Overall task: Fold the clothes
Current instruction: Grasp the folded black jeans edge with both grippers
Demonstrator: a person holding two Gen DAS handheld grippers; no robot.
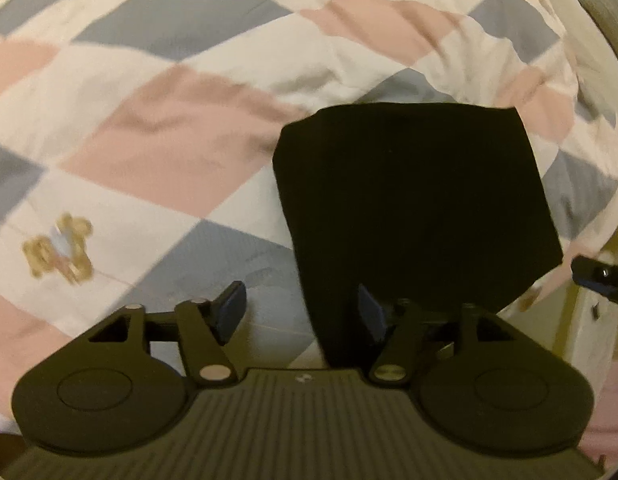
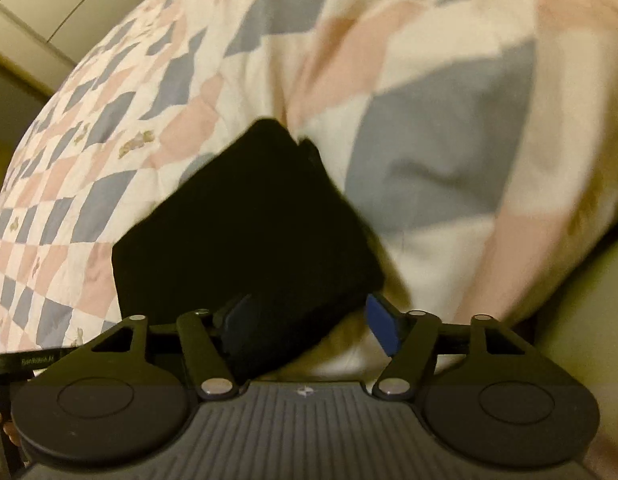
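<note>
Black garment (image 1: 405, 200): folds unreadable, surface featureless; near edge hidden behind left gripper (image 1: 301, 312). Checked quilt (image 2: 449, 128): motion-blurred, cut off at frame edges. Dark object (image 1: 601, 276): cropped, unidentifiable.

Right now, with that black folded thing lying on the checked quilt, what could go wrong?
1. The quilt is soft and rumpled, so the black garment might slump or unfold when nudged.
2. Both the left gripper and right gripper are open with the cloth's near edge between their fingers; closing could pinch quilt too.
3. The garment lies near the bed's edge, so a pull might drag it off.
</note>
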